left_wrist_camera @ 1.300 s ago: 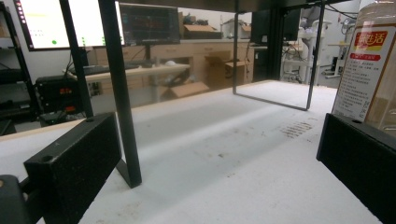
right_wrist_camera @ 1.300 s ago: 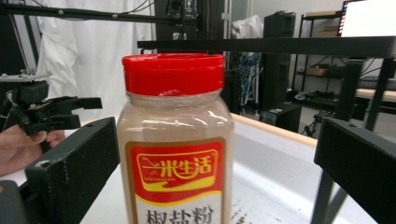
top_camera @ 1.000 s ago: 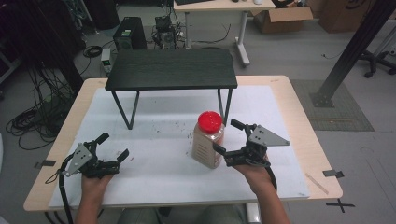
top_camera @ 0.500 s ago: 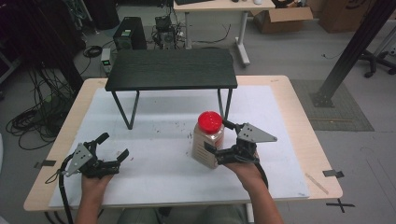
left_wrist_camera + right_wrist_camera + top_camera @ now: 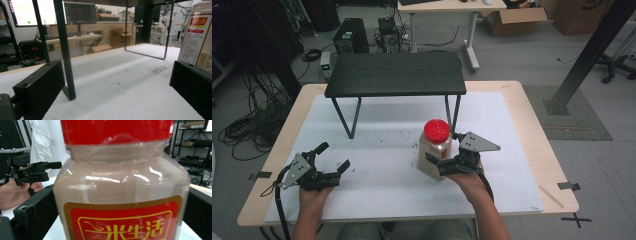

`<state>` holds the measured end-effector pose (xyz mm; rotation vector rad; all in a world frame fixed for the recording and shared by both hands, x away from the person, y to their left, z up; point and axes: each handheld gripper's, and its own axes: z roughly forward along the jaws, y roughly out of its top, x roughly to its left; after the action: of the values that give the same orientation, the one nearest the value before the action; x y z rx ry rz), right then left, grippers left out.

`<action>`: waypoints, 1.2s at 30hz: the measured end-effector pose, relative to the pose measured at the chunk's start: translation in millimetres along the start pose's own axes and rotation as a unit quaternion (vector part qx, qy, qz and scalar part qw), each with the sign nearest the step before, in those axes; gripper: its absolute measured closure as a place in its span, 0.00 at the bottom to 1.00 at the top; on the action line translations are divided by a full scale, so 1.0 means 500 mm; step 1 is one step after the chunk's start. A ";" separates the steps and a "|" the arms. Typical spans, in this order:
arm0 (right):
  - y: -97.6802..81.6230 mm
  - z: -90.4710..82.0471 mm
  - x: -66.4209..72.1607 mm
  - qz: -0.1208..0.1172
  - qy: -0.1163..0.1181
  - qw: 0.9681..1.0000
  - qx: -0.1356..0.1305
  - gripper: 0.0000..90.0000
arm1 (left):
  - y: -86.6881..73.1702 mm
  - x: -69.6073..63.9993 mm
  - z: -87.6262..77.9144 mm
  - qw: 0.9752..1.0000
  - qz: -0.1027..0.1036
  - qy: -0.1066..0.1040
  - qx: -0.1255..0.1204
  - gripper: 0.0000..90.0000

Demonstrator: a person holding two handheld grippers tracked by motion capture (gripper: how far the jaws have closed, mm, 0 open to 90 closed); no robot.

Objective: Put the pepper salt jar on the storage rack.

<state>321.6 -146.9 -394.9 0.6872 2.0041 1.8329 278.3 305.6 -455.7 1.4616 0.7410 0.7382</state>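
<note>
**Right gripper closed in around the jar**

Since a second before, the right gripper [image 5: 443, 161] had slid leftward across the white mat [image 5: 387, 125] until its jaws bracketed the jar [image 5: 435, 149]; earlier it had stood just beside the jar's right flank, and the jar itself had not shifted. The left gripper [image 5: 329, 157] had stayed where it was, near the mat's front left corner.

The jar stood upright on the mat, in front of the right legs of the small black table [image 5: 395, 74], its red lid [image 5: 437, 129] on. In the right gripper view the jar [image 5: 122, 195] sat squarely between the two black jaws, one on each side of the body below the shoulder. That low, level approach suited a wide body: gripping under the shoulder would probably keep the jar from tipping. Whether the pads already pressed the plastic could not be told; a slim gap seemed to remain on each side, so the jaws read as spread and not yet clamped.

The left gripper's jaws were released and wide apart, resting low over the mat with nothing between them, seemingly parked out of the way. Its own view looked past a table leg [image 5: 63, 47] toward the jar's label [image 5: 195, 37], well apart from it.
</note>
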 end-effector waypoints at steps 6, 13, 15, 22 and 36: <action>-0.010 0.012 0.000 0.004 0.002 1.000 0.005 0.00 | 0.000 0.000 0.000 1.000 0.000 0.000 0.000 0.00; -0.022 0.020 -0.002 0.007 -0.001 1.000 0.009 0.00 | 0.000 0.000 0.000 1.000 0.000 0.000 0.000 0.00; -0.026 0.023 -0.003 0.010 -0.002 1.000 0.011 0.00 | 0.000 0.000 0.000 1.000 0.000 0.000 0.000 0.00; -0.035 0.027 -0.004 0.012 -0.005 1.000 0.009 0.00 | 0.000 0.000 0.000 1.000 -0.001 0.000 0.000 0.00; -0.049 0.030 -0.004 0.014 -0.006 1.000 -0.005 0.05 | 0.000 0.000 0.000 1.000 -0.001 0.000 -0.001 0.00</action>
<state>328.5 -137.1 -421.2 0.7232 1.9857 1.8497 278.2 305.9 -455.7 1.4598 0.7415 0.7364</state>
